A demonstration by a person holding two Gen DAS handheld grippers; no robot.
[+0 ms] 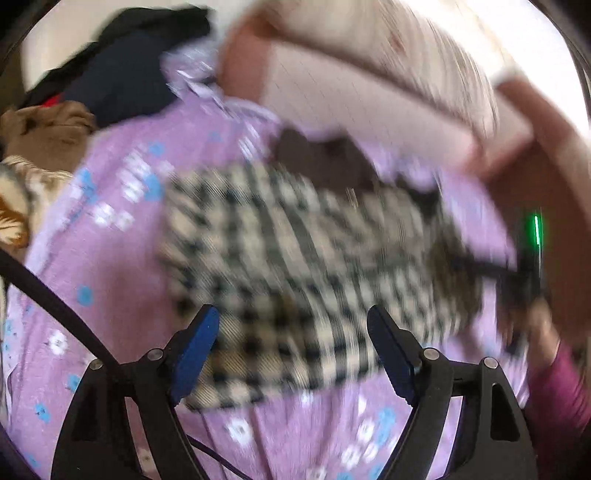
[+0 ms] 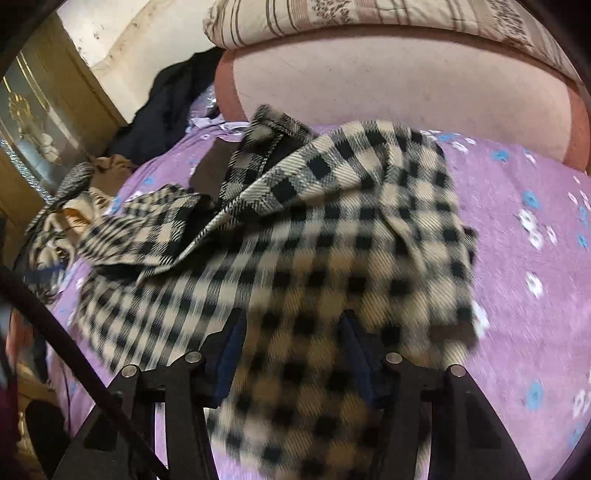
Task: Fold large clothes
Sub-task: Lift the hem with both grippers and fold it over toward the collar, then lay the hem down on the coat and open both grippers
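Observation:
A black-and-cream checked garment (image 1: 295, 266) lies on a purple flowered bedsheet (image 1: 110, 280). My left gripper (image 1: 291, 354) is open above the garment's near edge, with nothing between its blue pads (image 1: 195, 350). In the right wrist view the same garment (image 2: 332, 229) is partly folded, with a sleeve (image 2: 147, 229) spread to the left. A hem of it runs down between the fingers of my right gripper (image 2: 291, 354). The jaws stand partly apart with the cloth between them. The left wrist view is blurred by motion.
A pink headboard cushion (image 2: 369, 81) and a striped pillow (image 2: 369, 14) lie at the far side of the bed. Dark clothes (image 1: 125, 74) and brown ones (image 1: 48, 125) are piled far left. A wooden cabinet (image 2: 44, 122) stands left. The right gripper's body (image 1: 532, 258) shows at right.

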